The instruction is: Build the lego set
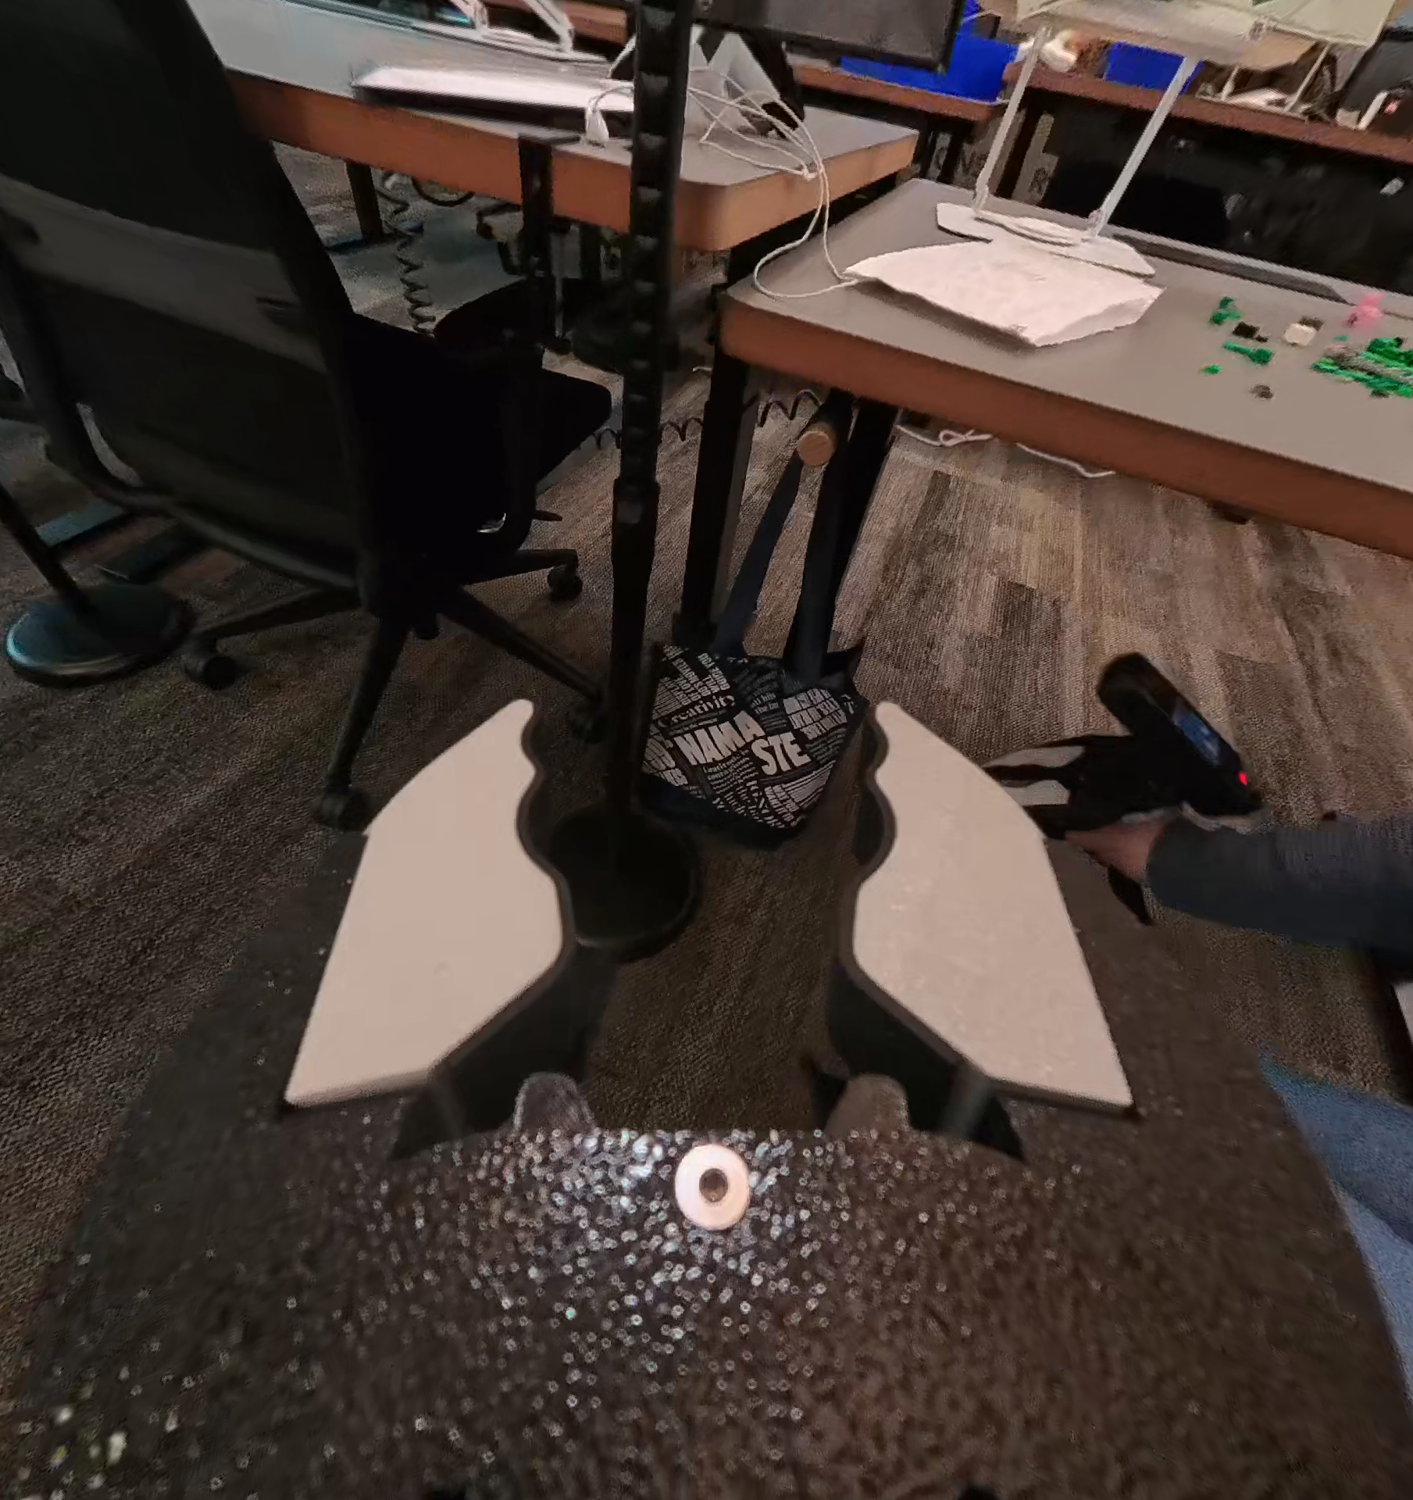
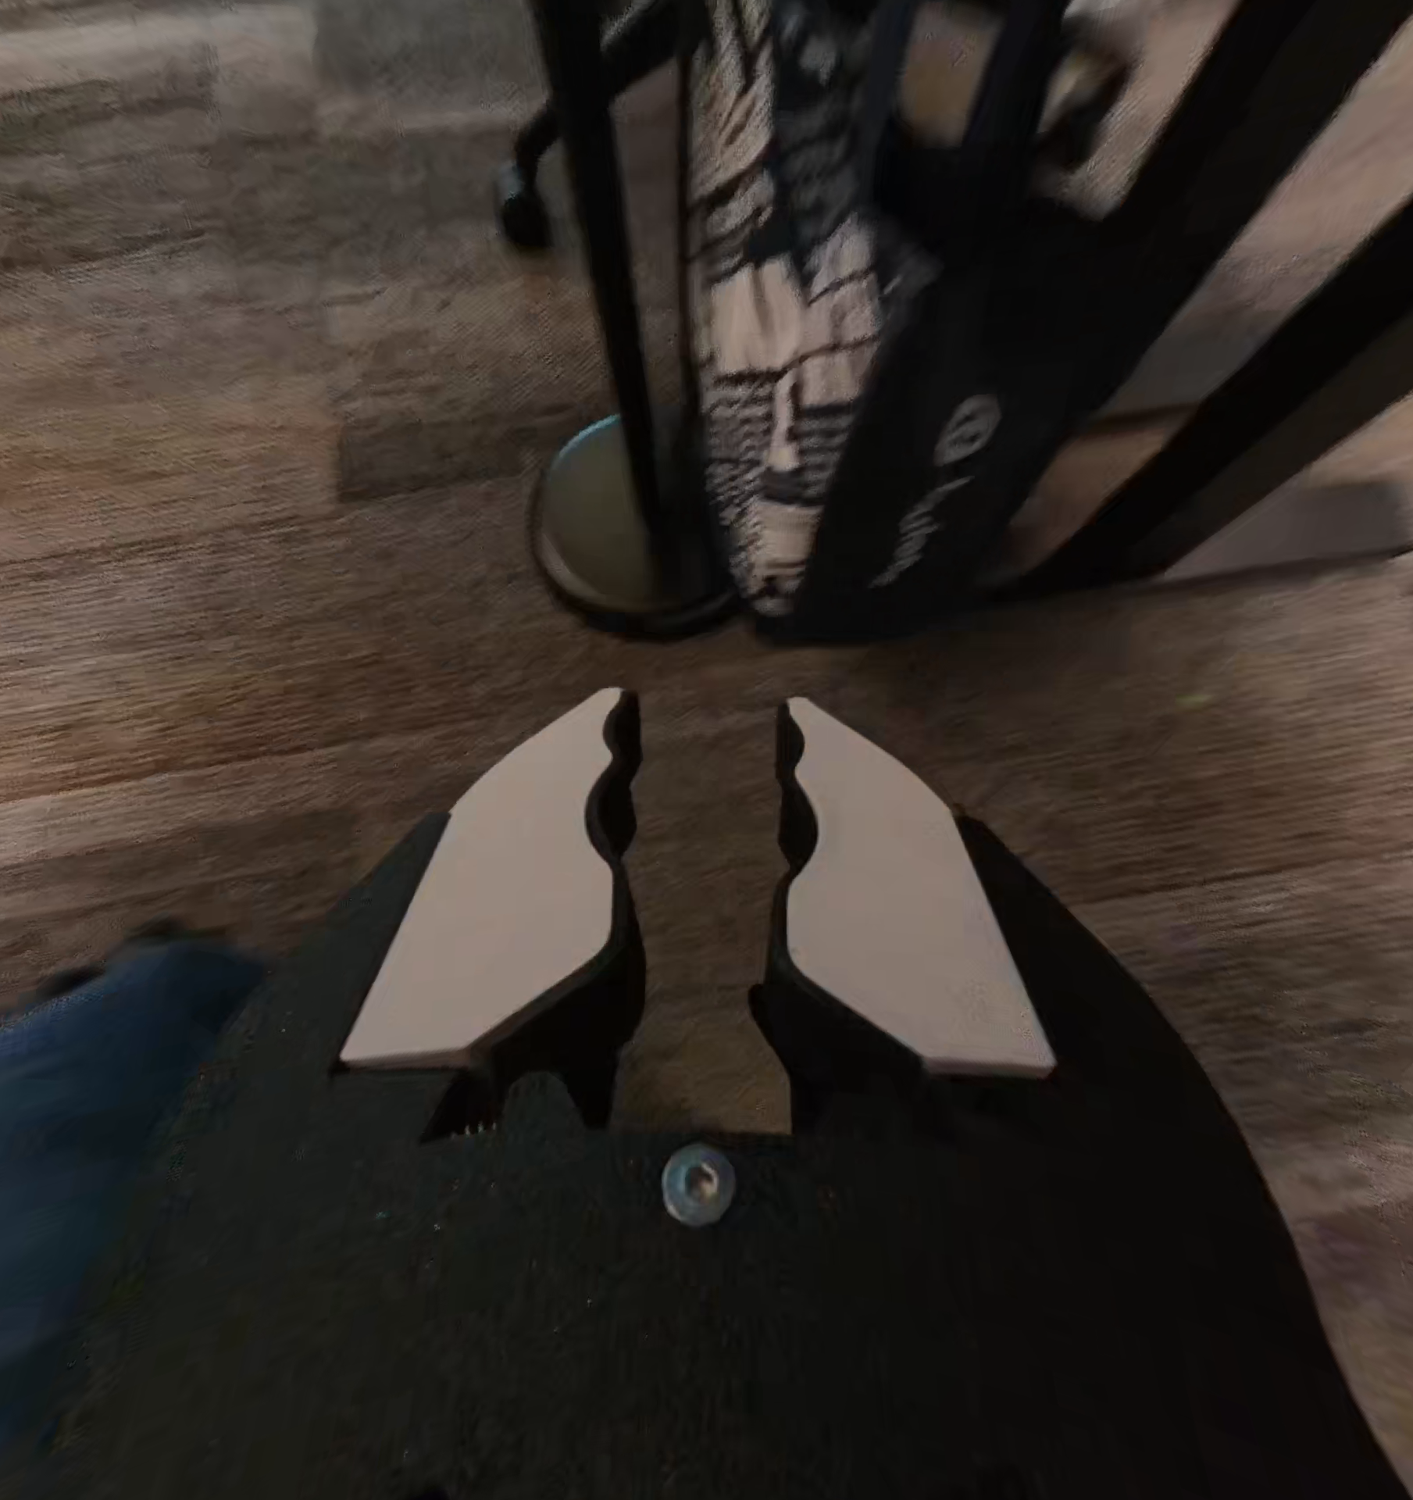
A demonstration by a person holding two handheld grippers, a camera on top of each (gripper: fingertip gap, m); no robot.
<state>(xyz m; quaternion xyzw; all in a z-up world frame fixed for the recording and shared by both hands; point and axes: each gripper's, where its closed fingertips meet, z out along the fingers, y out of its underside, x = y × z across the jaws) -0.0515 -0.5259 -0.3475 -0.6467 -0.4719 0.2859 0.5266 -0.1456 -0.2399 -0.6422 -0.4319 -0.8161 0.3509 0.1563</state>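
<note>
Both your left tongs (image 1: 703,722) and right tongs (image 2: 707,698) gape empty; pinch the tabletop's (image 1: 1092,390) light, slippery lego pieces (image 1: 1384,365) by their flat sides.

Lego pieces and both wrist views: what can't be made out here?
- Lego pieces, left wrist view: small, blurred, cut by the right edge; shapes unreadable.
- Lego pieces, right wrist view: not shown; it faces the carpet.
- Printed bag, right wrist view: motion-blurred.
- Right gripper, left wrist view: far off, finger gap unclear.
</note>
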